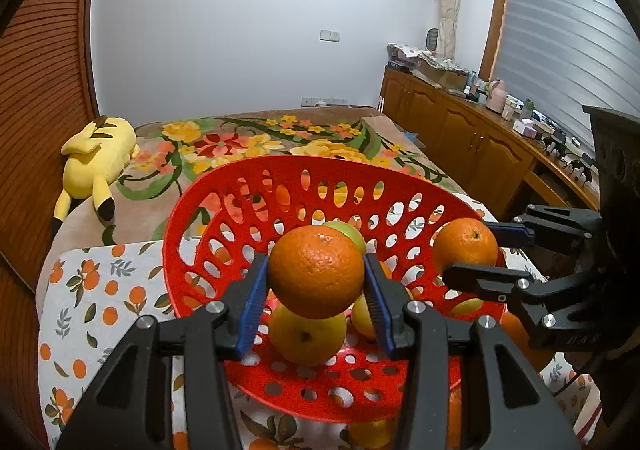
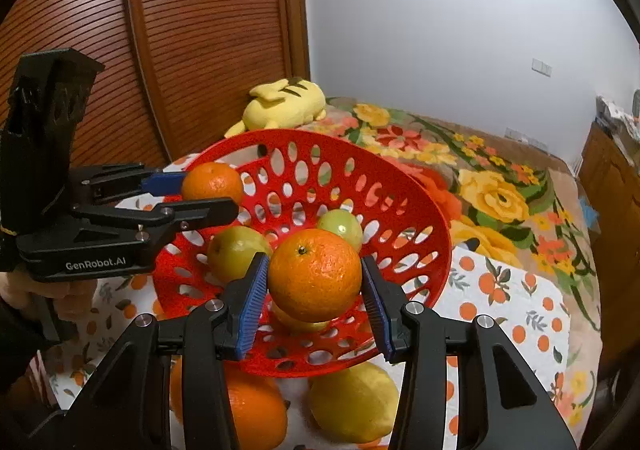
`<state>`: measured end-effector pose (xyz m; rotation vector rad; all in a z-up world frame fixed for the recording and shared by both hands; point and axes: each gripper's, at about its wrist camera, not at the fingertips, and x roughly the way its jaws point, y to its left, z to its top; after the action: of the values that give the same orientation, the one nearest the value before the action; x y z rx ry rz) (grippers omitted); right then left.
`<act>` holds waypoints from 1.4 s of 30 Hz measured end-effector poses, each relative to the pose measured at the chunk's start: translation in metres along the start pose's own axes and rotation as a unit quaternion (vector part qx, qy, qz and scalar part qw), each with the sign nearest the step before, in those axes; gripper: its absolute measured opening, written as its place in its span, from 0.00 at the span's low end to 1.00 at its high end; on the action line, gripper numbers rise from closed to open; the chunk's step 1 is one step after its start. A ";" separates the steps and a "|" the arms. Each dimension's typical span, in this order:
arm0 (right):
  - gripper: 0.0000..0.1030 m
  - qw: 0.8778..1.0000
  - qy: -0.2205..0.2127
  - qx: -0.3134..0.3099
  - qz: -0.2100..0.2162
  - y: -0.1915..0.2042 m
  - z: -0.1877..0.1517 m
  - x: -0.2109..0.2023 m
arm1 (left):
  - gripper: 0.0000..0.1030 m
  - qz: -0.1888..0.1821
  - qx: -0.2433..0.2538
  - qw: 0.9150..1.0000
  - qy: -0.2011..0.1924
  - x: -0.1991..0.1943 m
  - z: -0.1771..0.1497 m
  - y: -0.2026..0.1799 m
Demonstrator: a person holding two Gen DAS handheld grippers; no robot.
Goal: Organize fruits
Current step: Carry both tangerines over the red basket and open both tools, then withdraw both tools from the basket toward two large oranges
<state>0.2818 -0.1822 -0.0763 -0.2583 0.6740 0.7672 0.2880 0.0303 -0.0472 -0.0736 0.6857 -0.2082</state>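
Both grippers, left (image 1: 316, 276) and right (image 2: 315, 276), each clamp an orange over the basket (image 1: 208, 210); a few fruits inside, others beside it.

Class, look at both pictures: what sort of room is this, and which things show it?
Probably a bedroom in a home: a bed with a floral blanket, a yellow plush toy lying on it, and a cluttered wooden sideboard under a blinded window.

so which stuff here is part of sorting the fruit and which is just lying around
Part of the job:
- red basket
- orange in left gripper
- orange in right gripper
- yellow-green fruit in basket
- lemon on cloth

Lying about:
- yellow plush toy
- floral blanket
- cabinet clutter
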 end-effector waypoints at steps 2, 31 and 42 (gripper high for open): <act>0.45 1.000 0.004 0.000 0.000 -0.001 0.000 0.001 | 0.44 0.001 0.002 1.000 0.001 0.003 0.002 0.000; 0.47 1.000 -0.010 0.013 -0.012 -0.006 -0.006 -0.017 | 0.44 0.011 -0.003 1.000 0.025 0.030 0.015 0.016; 0.47 1.000 -0.016 0.015 -0.018 -0.003 -0.009 -0.029 | 0.46 0.011 -0.002 1.000 0.027 0.024 0.012 0.013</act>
<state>0.2643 -0.2042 -0.0647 -0.2303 0.6484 0.7253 0.3158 0.0377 -0.0547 -0.0649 0.7399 -0.1885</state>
